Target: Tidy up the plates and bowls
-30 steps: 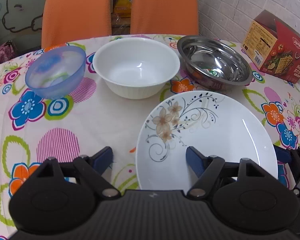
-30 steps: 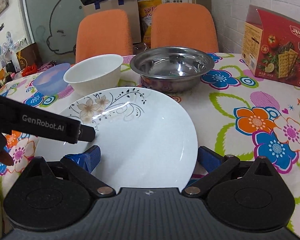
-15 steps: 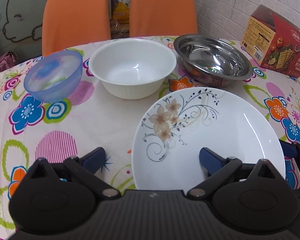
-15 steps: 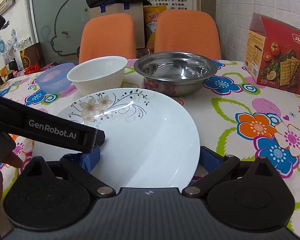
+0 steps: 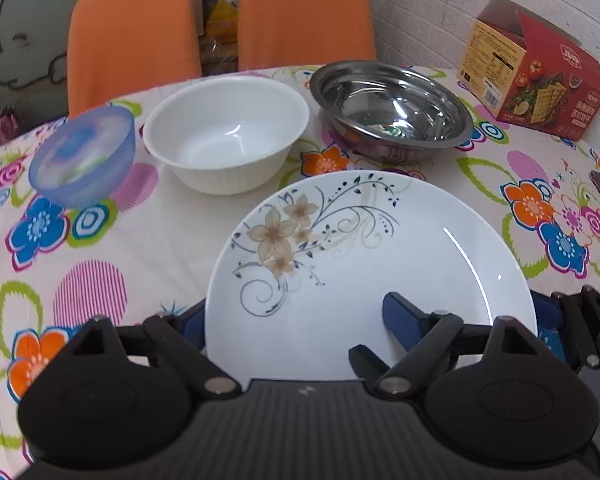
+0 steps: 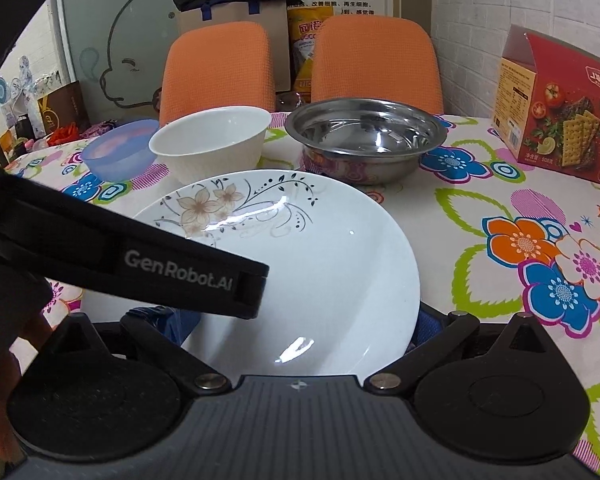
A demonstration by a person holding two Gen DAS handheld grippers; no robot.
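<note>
Nothing stacked yet: the plate (image 5: 380,264) lies on the table before three separate bowls. Your left gripper (image 5: 296,316) and right gripper (image 6: 300,320) gape wide around its near rim, gripping nothing.

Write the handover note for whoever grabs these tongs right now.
Left tongs: open, straddling the flowered plate's near left rim.
Right tongs: open at the plate's near right side, with one tip partly hidden.
The blue bowl, white bowl and steel bowl sit apart in a row behind the plate.
Done: nothing stacked yet.
Left: probably grip the plate, then gather the bowls.
</note>
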